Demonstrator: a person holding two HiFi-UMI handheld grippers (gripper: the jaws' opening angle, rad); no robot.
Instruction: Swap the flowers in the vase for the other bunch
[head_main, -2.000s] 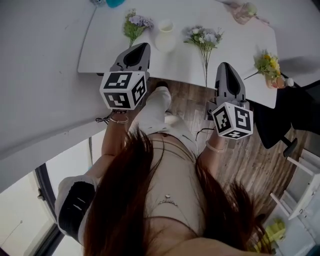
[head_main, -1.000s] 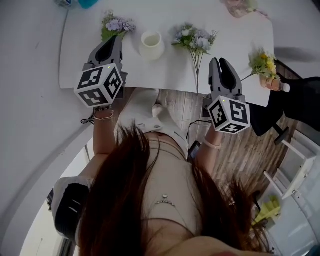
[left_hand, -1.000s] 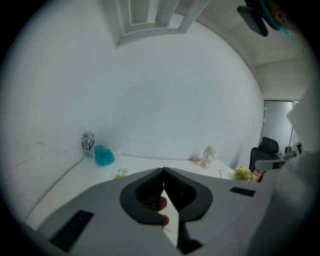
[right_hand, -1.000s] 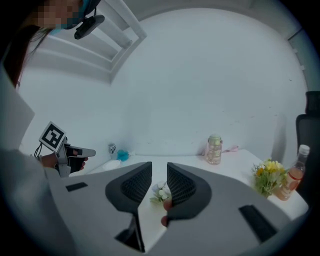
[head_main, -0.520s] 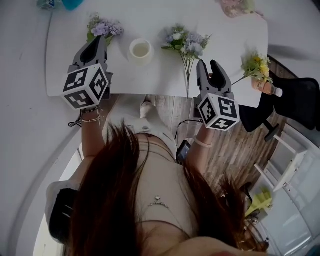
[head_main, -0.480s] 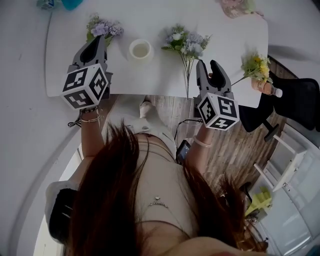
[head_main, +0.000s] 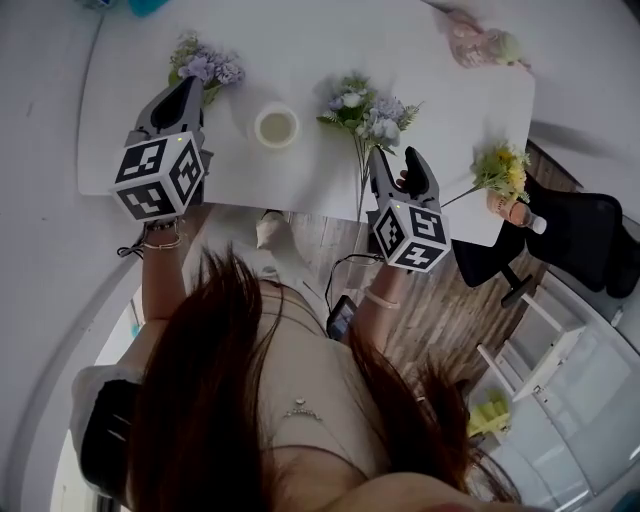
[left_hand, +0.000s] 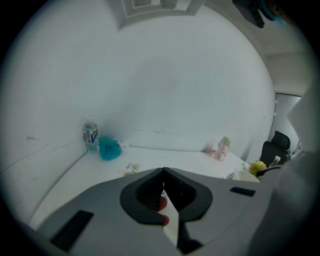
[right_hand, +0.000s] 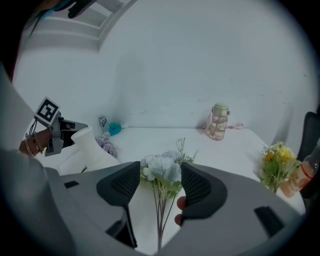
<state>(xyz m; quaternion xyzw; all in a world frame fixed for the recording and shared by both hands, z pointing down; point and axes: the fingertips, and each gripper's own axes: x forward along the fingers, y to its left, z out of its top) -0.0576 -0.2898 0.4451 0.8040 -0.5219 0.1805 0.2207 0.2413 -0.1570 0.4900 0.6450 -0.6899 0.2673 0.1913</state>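
Observation:
A white vase (head_main: 277, 127) stands on the white table (head_main: 300, 40) with no flowers in it. A purple bunch (head_main: 205, 68) lies to its left, just beyond the tip of my left gripper (head_main: 187, 90), whose jaws are shut with nothing in them. A pale blue and white bunch (head_main: 365, 108) lies to the vase's right, stems toward the near edge. My right gripper (head_main: 392, 160) hovers by those stems. Its jaws have just been opening; in the right gripper view the bunch (right_hand: 162, 172) shows between the jaws of that gripper (right_hand: 161, 182), untouched by the pads.
A yellow bunch in a bottle (head_main: 500, 170) stands at the table's right end and a pink bottle (head_main: 470, 40) at the far right. A water bottle (left_hand: 90, 134) and a teal object (left_hand: 109, 148) sit at the far left corner. A black chair (head_main: 590, 235) stands to the right.
Both grippers have come down closer to the table. The right gripper's jaws have spread wider and now sit around the pale bunch's stems. The left gripper stays shut.

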